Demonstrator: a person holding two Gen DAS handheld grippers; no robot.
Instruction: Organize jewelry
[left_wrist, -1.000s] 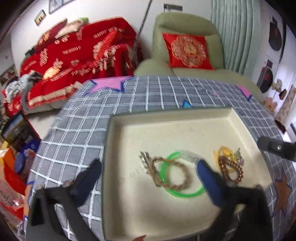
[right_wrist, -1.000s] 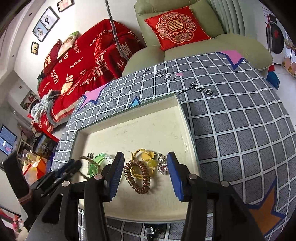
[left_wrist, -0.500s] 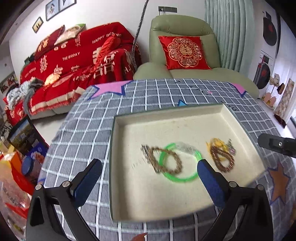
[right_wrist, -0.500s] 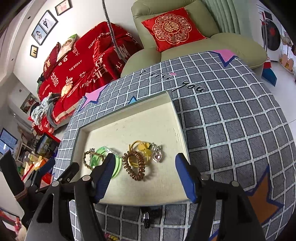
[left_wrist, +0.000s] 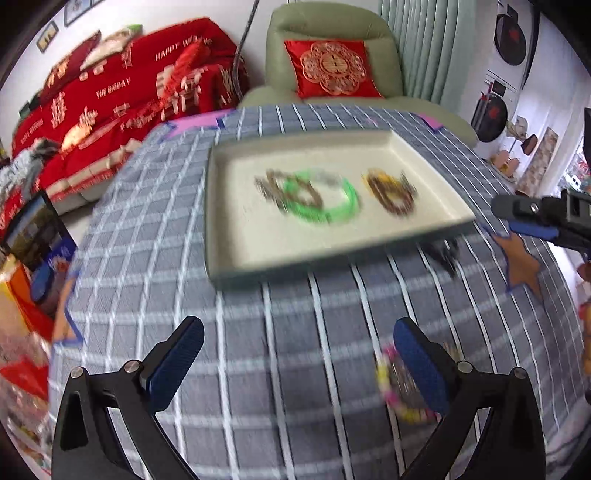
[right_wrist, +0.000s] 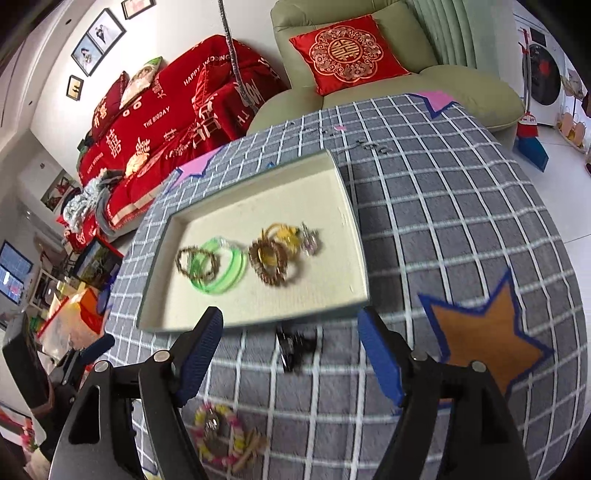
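Note:
A cream tray (left_wrist: 236, 236) (right_wrist: 354, 236) on the grey checked cloth holds a green bangle (left_wrist: 325, 201) (right_wrist: 221, 271), a brown beaded bracelet (right_wrist: 195, 264), a brown coil hair tie (left_wrist: 393, 195) (right_wrist: 269, 260), a yellow piece (right_wrist: 286, 236) and a heart pendant (right_wrist: 309, 240). A black hair clip (right_wrist: 295, 345) (left_wrist: 443, 254) lies in front of the tray. A pink-yellow beaded bracelet (right_wrist: 218, 434) (left_wrist: 400, 391) lies nearer. My left gripper (left_wrist: 297, 352) is open and empty, its right finger beside that bracelet. My right gripper (right_wrist: 290, 349) is open and empty around the clip's position, above it.
The round table edge curves away at left and right. An orange star patch (right_wrist: 484, 343) lies on the cloth at right. A red-covered sofa (right_wrist: 177, 118) and a green armchair (right_wrist: 369, 48) stand behind the table.
Both grippers have pulled back from the tray toward the table's near side. The black clip and the pink-yellow bracelet have come into view. Both grippers stay open.

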